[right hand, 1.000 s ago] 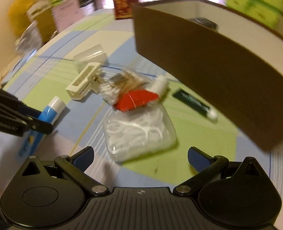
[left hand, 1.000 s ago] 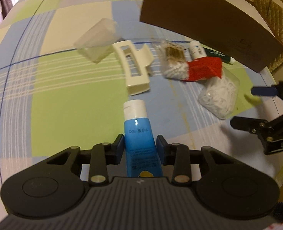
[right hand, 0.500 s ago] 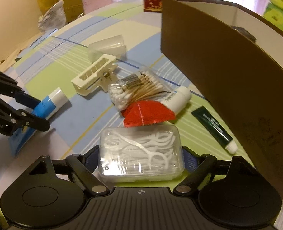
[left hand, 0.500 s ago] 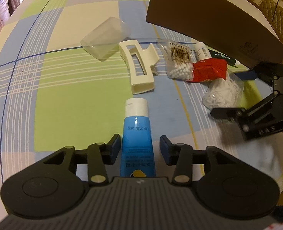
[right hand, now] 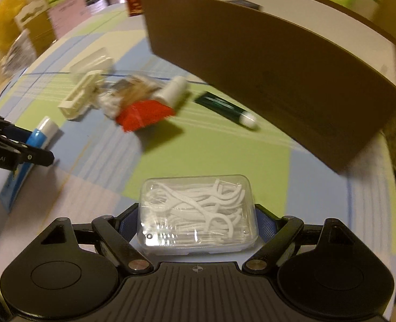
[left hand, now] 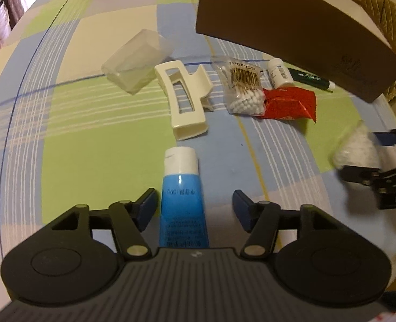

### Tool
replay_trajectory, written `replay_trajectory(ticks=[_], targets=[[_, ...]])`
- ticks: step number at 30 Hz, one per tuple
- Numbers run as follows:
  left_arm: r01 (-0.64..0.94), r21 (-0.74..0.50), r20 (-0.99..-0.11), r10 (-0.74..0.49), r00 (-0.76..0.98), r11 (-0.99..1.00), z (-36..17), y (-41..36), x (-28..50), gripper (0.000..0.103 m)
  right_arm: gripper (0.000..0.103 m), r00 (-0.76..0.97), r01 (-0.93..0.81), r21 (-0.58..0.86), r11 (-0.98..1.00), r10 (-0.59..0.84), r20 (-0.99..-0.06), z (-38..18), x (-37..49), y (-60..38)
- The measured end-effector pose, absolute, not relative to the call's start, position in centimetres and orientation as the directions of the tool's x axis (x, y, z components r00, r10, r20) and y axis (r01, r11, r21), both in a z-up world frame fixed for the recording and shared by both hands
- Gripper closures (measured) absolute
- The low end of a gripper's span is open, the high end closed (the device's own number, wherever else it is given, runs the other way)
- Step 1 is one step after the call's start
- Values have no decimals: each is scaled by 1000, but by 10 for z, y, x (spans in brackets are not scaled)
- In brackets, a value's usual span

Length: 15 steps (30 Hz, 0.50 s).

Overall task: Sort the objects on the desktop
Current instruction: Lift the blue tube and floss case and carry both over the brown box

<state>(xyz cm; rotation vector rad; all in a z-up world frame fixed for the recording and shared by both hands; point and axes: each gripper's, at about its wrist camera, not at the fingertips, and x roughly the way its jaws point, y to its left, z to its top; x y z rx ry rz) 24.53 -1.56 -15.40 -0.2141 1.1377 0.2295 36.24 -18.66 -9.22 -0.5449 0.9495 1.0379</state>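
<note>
Left wrist view: the left tongs (left hand: 192,206) are opening, their pads clear of the blue tube (left hand: 182,198) lying lengthwise between them on the table (left hand: 63,123). Right wrist view: the right tongs (right hand: 198,221) clench the floss-pick box (right hand: 198,213) across its length, with the brown box (right hand: 265,80) ahead and above.

The tablecloth (left hand: 63,123) has green, blue and cream checks with white stripes. The tube (left hand: 183,201) is blue with a white cap. The clip (left hand: 183,102) is cream, the packet (left hand: 289,103) red, the box (left hand: 291,32) brown, the floss case (right hand: 198,212) clear.
</note>
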Motion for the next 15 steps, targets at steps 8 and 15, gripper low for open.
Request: replay_trajectory(ticks=[8, 15], targets=[[-173, 3, -903, 77, 423, 985, -154, -37, 263, 77, 18, 201, -877, 60, 477, 477, -855, -90, 364, -197], [-158, -69, -903, 6, 430, 985, -152, -46, 262, 77, 20, 225, -867, 37, 497, 457, -861, -88, 361, -196]])
